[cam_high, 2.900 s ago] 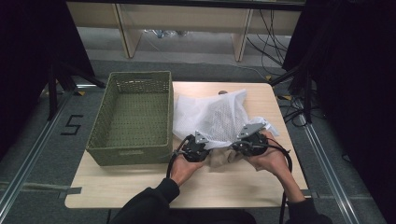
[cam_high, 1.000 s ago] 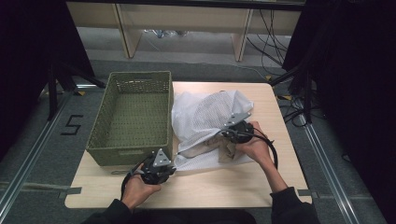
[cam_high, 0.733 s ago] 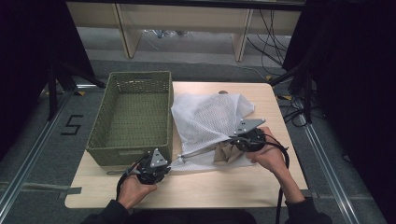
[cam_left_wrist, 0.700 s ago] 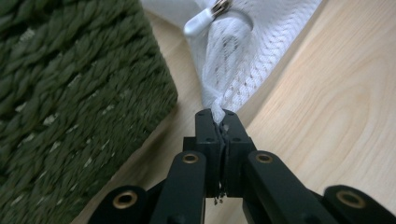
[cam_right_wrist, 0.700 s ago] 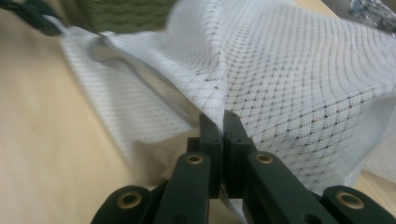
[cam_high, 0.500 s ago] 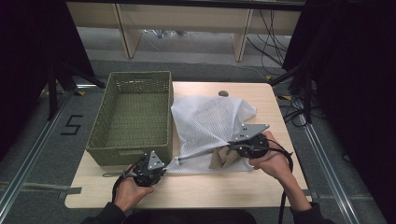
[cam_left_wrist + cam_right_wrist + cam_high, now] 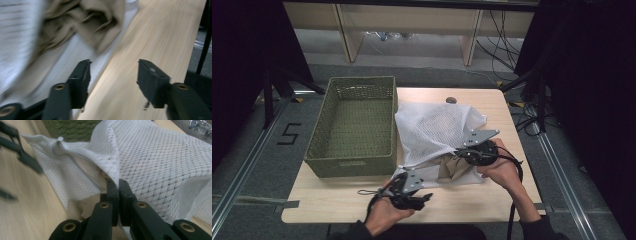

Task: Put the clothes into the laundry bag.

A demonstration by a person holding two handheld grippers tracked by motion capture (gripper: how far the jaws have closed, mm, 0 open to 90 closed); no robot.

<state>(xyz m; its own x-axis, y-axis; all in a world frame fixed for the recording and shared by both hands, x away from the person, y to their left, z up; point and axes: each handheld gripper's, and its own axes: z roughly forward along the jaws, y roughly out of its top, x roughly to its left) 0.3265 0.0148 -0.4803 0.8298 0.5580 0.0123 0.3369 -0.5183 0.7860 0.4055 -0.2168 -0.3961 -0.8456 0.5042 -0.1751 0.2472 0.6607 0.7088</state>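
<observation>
Right gripper view: right tool [image 7: 117, 187] pinches white diamond-mesh bag [image 7: 160, 160]

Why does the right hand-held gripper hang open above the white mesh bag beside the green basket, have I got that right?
Not quite. The right hand-held gripper is shut on the white mesh bag, pinching its edge, as the right gripper view shows. The bag does lie beside the green basket.
</observation>
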